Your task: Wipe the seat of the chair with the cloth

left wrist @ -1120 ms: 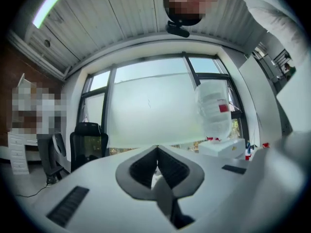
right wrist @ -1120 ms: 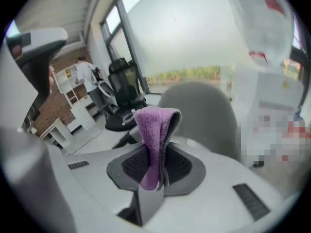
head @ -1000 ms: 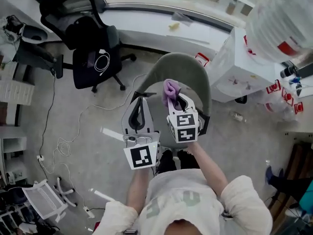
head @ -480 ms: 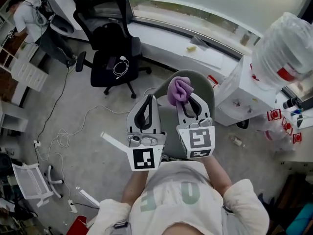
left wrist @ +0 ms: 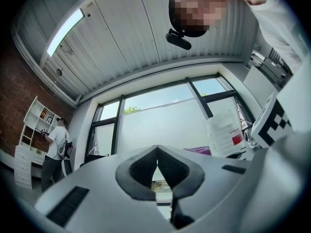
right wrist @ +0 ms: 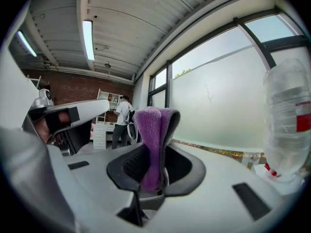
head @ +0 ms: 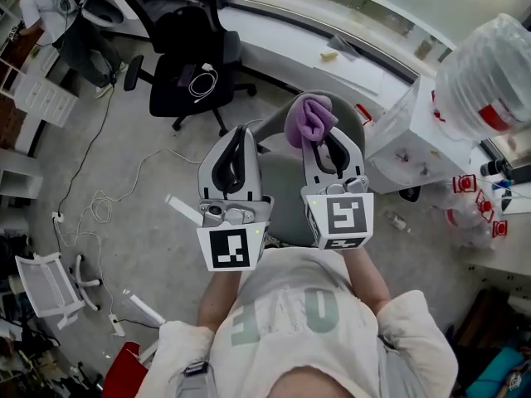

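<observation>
Count: 1 purple terry cloth (head: 310, 119), 1 grey-green plastic chair (head: 283, 194), 1 black mesh office chair (head: 197, 71), 1 clear water bottle (head: 485, 81).

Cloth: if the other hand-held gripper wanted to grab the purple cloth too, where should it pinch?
Pinch the fluffy bunch of the cloth sticking out past the right hand-held gripper, coming from the left. The lower fold is clamped there, so only the top is free. The left hand-held gripper is shut, so it must open first.
</observation>
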{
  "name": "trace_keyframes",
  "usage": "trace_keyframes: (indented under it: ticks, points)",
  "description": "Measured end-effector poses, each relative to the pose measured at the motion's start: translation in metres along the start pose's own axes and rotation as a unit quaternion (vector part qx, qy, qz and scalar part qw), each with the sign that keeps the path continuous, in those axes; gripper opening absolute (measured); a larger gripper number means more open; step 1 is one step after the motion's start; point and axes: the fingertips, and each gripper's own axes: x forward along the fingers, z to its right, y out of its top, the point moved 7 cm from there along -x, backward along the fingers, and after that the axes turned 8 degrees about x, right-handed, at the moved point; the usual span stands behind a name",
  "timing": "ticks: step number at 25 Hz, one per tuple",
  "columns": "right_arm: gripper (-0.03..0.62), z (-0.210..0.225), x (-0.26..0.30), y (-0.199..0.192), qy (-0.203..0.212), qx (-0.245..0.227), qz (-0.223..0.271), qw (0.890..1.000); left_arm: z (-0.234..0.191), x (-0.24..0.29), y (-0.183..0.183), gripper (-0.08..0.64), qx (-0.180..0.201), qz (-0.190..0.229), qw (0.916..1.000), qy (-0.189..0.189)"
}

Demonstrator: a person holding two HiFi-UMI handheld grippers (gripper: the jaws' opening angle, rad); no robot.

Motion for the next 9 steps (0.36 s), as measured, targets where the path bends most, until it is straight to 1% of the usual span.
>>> trace_keyframes:
  ticks: [3, 9]
  points:
    - [0.083, 0.0018, 0.0023, 0.0039, -0.006, 0.004, 0.004, 1.0, -0.0015, 0.0019, 0.0022, 0.012, -0.002, 0.005, 1.0, 0.002]
    - [0.083, -0.0002, 0.0024, 0.0107, 0.005, -0.004, 0.016, 1.0, -0.0034, 0.0032, 0.0052, 0.012, -0.003, 0.008, 0.9999, 0.006]
